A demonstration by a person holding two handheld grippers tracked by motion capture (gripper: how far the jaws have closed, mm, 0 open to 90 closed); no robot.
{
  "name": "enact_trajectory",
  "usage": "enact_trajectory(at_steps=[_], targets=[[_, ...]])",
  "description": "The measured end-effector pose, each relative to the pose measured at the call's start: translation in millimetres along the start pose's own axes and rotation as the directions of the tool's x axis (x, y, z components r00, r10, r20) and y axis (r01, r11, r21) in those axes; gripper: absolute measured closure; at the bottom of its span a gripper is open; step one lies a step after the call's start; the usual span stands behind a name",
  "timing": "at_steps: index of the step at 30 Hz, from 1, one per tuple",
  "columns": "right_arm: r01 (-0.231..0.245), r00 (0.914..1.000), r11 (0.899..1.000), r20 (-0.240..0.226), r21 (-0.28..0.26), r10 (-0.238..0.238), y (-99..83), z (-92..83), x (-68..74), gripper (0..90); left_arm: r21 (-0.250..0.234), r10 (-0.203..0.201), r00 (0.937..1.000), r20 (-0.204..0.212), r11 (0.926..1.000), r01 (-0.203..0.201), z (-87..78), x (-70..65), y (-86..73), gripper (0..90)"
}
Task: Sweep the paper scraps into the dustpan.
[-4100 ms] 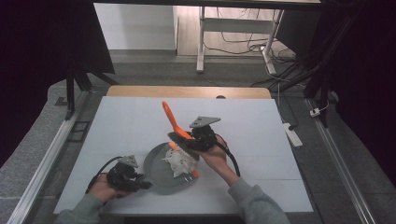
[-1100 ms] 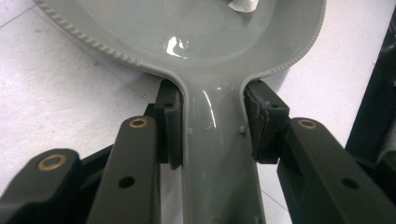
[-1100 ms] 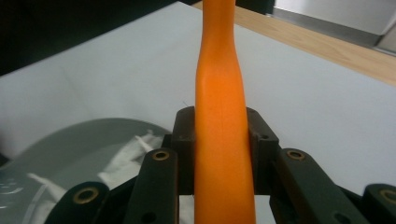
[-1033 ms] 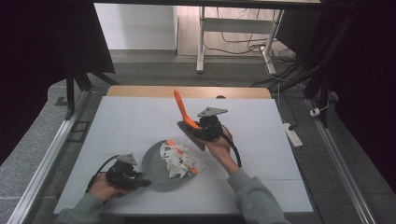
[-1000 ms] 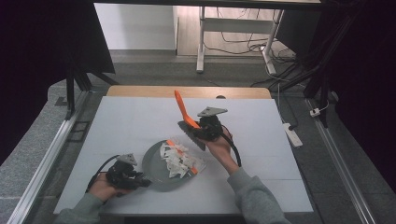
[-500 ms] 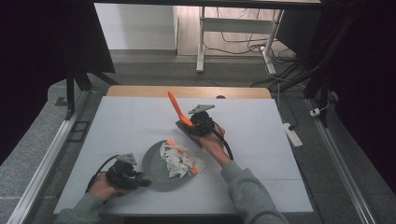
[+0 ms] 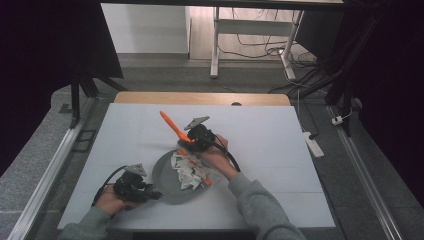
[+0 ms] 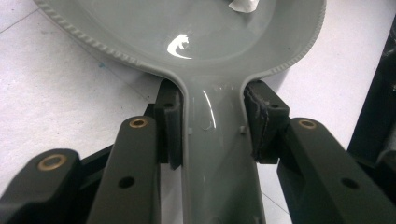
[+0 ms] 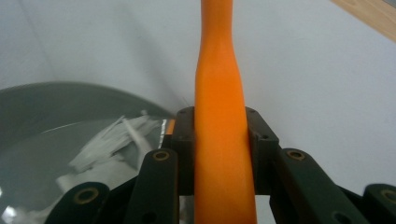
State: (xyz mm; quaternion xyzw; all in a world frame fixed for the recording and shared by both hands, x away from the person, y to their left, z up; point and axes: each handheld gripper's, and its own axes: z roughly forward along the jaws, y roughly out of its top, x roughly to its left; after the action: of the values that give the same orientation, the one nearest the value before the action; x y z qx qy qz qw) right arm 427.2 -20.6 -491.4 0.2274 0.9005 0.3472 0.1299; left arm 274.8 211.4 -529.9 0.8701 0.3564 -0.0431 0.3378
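Observation:
A grey pan (image 7: 162,176) sits on the white table near its front, holding white paper scraps (image 7: 187,170) and an orange strip (image 7: 204,179). My left gripper (image 7: 145,192) is shut on the pan's handle (image 8: 219,140), with the pads (image 8: 170,123) pressed on both its sides. My right gripper (image 7: 192,142) hovers over the pan's far rim, shut on an orange tool (image 7: 172,125) that slants up and to the left. In the right gripper view that orange tool (image 9: 219,93) runs between the jaws, with the pan (image 9: 37,107) and the scraps (image 9: 112,140) below at left.
The white table top (image 7: 270,150) stretches wide to the right and behind the pan, ending at a wooden far edge (image 7: 200,98). A white power strip (image 7: 312,145) lies beside the table's right edge. Metal rails run along both sides.
My right gripper has moved left and slightly down with the orange tool, which now leans further left over the pan's far rim. The left gripper and the pan have stayed put.

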Motion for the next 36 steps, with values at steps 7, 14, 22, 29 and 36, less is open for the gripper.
enact_trajectory(at_steps=[7,14,22,29,36], targets=[[-0.042,0.986,0.998,-0.163,-0.048,0.034,-3.8,-13.3,13.5,70.3,0.001,0.0,1.0,0.001,1.0,0.0,0.1,0.0,0.0,61.0],[-0.084,0.9899,0.982,-0.127,-0.17,0.063,-8.3,-56.2,6.4,70.3,0.0,0.0,1.0,0.0,1.0,0.0,-0.2,-0.2,-0.5,61.0],[-0.165,0.9853,0.965,0.01,-0.204,0.171,-45.9,-97.1,-15.4,70.2,0.002,0.002,1.0,-0.001,1.0,-0.002,-0.3,-1.1,-0.7,61.0],[-0.203,0.9734,0.968,0.075,-0.149,0.216,-72.7,-100.3,-22.8,70.3,0.003,0.003,1.0,-0.004,1.0,-0.003,-0.3,-1.7,-0.7,61.0],[-0.255,0.9606,0.963,0.091,-0.093,0.263,-87.2,-90.5,-19.7,70.3,0.01,0.014,0.9999,0.0,0.9999,-0.014,0.5,-5.9,-0.7,61.0]])
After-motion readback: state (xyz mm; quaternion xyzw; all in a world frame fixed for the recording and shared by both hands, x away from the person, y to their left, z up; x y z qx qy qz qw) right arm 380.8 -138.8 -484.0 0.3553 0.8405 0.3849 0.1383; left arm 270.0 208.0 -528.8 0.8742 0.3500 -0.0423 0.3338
